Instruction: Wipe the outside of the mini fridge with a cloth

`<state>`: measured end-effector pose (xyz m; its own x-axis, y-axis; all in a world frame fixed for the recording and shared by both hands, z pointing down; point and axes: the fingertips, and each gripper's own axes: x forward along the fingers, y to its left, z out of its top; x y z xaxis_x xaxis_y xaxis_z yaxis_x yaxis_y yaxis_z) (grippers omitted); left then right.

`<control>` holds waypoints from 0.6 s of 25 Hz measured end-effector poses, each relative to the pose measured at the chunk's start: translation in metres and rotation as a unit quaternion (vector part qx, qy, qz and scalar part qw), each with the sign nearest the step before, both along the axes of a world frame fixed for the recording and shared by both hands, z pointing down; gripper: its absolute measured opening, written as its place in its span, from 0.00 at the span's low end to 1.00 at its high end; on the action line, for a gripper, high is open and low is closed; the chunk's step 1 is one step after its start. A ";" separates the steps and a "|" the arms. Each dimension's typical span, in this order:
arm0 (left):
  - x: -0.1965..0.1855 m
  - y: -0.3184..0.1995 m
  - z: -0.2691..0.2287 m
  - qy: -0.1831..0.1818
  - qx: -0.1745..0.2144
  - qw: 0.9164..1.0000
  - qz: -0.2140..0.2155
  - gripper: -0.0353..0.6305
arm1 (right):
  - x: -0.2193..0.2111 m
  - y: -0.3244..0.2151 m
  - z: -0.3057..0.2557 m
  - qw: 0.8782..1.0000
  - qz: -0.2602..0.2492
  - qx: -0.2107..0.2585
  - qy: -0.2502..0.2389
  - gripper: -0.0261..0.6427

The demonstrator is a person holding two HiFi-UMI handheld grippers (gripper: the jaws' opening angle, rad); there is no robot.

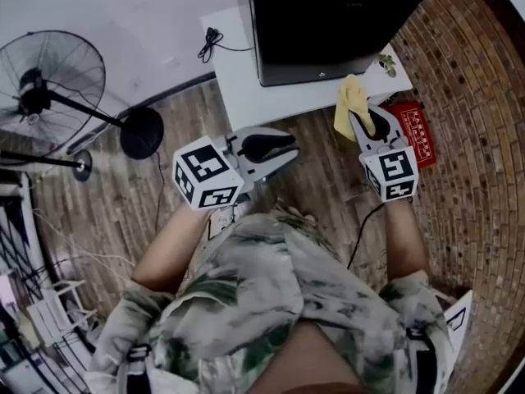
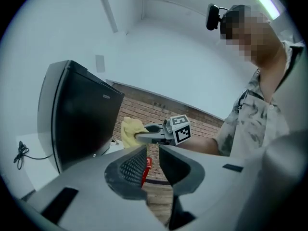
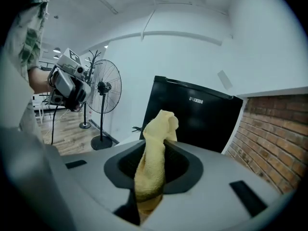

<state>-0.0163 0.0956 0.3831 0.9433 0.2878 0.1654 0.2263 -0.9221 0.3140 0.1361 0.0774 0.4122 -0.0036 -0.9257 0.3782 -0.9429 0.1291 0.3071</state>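
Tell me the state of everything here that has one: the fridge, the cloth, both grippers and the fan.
mini fridge: door shut, standing upright on the white platform.
cloth: bunched, clamped between the right gripper's jaws.
right gripper: shut on the cloth.
left gripper: jaws slightly apart, nothing between them.
fan: upright on the floor; running or not, cannot tell.

— Where's the left one?
— The grey left gripper (image 1: 287, 151) with its marker cube hangs in front of the black box-shaped mini fridge (image 1: 328, 23), well short of it. It points sideways at its partner, jaws a narrow gap apart with nothing between.
— And the right?
— The grey right gripper (image 1: 361, 118) is near the fridge's front right corner, clamped on a crumpled yellow cloth (image 1: 349, 103) (it pokes past the tips). Both bare forearms (image 1: 168, 249) reach forward.
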 end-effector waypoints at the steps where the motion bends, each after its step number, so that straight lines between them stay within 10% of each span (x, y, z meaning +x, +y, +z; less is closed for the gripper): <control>1: -0.015 -0.011 -0.001 0.002 0.003 1.000 0.006 0.16 | -0.012 -0.011 -0.003 1.000 0.008 0.001 0.004 0.19; 8: -0.103 -0.081 0.000 -0.007 0.013 0.999 0.034 0.16 | -0.099 -0.086 -0.025 0.999 0.031 0.021 0.014 0.19; 15: -0.110 -0.114 -0.008 0.003 0.001 0.999 0.039 0.16 | -0.132 -0.128 -0.046 0.999 0.007 0.020 0.037 0.19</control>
<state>-0.1268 -0.0188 0.3748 0.9191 0.3600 0.1600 0.2993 -0.9022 0.3105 0.0038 -0.0510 0.3659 0.0357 -0.9400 0.3394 -0.9190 0.1025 0.3806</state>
